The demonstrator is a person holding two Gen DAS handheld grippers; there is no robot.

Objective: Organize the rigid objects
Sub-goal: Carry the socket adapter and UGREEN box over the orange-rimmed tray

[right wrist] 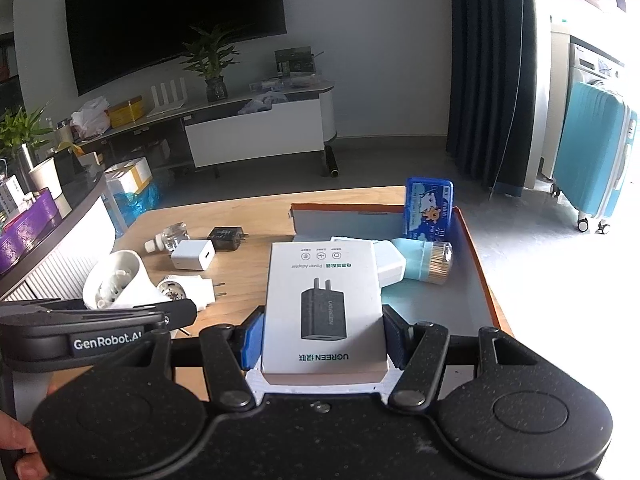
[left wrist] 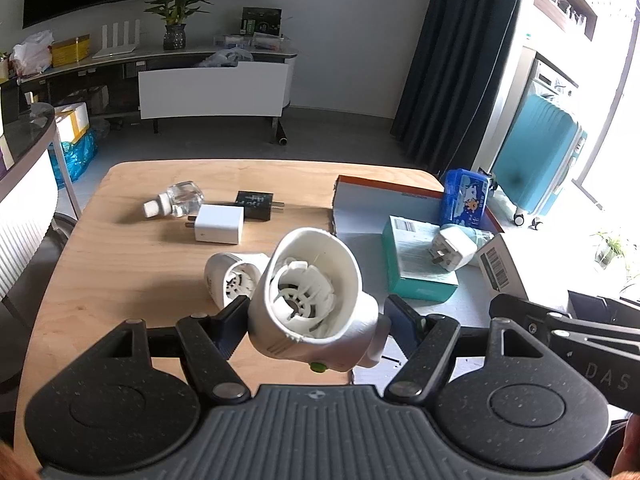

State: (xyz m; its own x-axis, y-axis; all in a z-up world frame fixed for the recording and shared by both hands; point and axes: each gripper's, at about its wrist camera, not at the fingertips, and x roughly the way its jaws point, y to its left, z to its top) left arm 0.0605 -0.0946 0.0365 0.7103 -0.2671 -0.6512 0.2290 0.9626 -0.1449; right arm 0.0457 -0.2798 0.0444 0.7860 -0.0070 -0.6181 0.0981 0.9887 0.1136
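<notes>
My left gripper (left wrist: 316,320) is shut on a white plug-in device (left wrist: 312,300) with an open round mouth, held above the wooden table (left wrist: 120,272); it also shows in the right wrist view (right wrist: 114,280). My right gripper (right wrist: 324,334) is shut on a white UGREEN power adapter box (right wrist: 324,304), held over the orange-edged tray (right wrist: 472,280). In the tray lie a teal box (left wrist: 412,260), a white charger (left wrist: 452,252), a blue tin (left wrist: 466,198) and a cotton swab tub (right wrist: 432,262).
On the table lie a second white plug-in device (left wrist: 232,276), a white charger (left wrist: 218,224), a black charger (left wrist: 256,205) and a clear bottle (left wrist: 178,200). A teal suitcase (right wrist: 596,148) stands on the floor at right. A counter (right wrist: 52,232) is at left.
</notes>
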